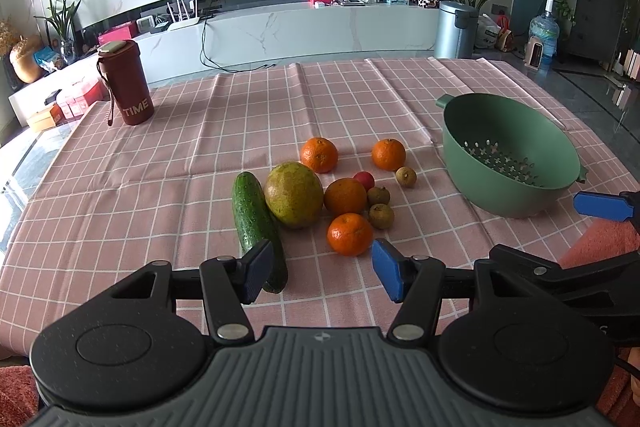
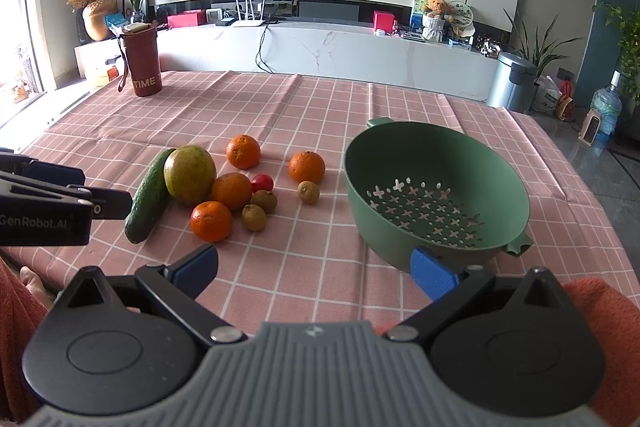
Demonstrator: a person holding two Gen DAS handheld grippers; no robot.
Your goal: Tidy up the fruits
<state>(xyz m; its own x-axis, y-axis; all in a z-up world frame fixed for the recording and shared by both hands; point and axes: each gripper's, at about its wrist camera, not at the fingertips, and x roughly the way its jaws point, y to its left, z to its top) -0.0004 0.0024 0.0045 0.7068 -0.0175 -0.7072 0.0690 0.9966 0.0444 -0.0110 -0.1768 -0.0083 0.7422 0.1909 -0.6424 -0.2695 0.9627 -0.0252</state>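
Two grippers hang wide open and empty over the near edge of my counter [image 1: 160, 155]: my left gripper [image 1: 320, 271] faces the fruit, my right gripper [image 2: 316, 267] the green colander [image 2: 436, 191], which sits toward the right edge, still without fruit. Mid-counter lie the cucumber [image 1: 256, 223], touching the mango [image 1: 294, 195], then four oranges [image 1: 350, 234], three small brown fruits [image 1: 381, 215] and a red one [image 1: 365, 180]. The pile is tight, so I judge closing on one orange could nudge its round neighbours rolling. The red fruit is half hidden behind an orange; what it is, I can't tell.
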